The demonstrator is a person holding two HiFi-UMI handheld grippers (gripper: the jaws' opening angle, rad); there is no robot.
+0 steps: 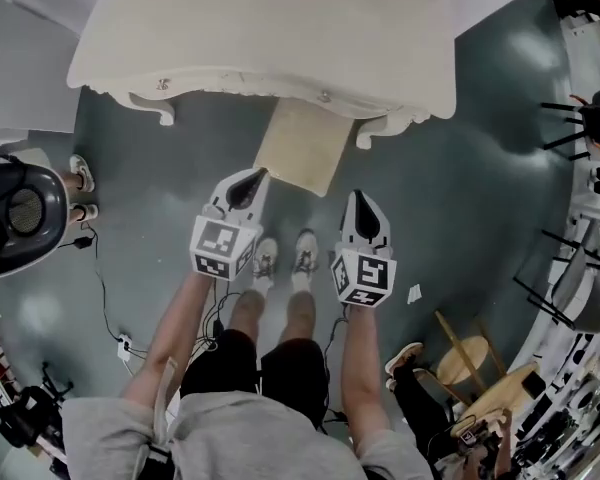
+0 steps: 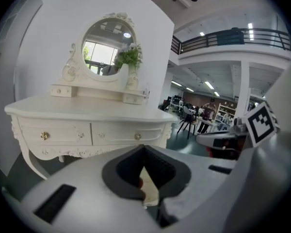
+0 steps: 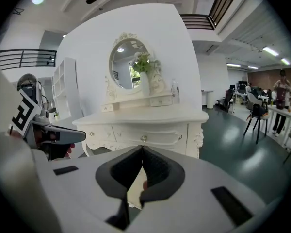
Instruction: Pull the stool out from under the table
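Left gripper [image 1: 256, 178], right gripper [image 1: 359, 200]: jaws closed, nothing held, just short of table [image 1: 260, 28] | stool [image 1: 305, 143] half under table | risk: closed jaws slide off seat

Staged in an open-plan office or lab hall: railed mezzanine [image 2: 235, 37], ceiling strip lights [image 3: 270, 51], black chairs [image 3: 256, 114] in the distance, cables [image 1: 104, 296] trailing over a grey-green floor [image 1: 470, 168]; white dressing table [image 1: 260, 28] set against a white partition wall [image 3: 87, 52].

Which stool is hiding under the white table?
The square cream stool, half under the table. The round wooden stool stands out on the open floor.
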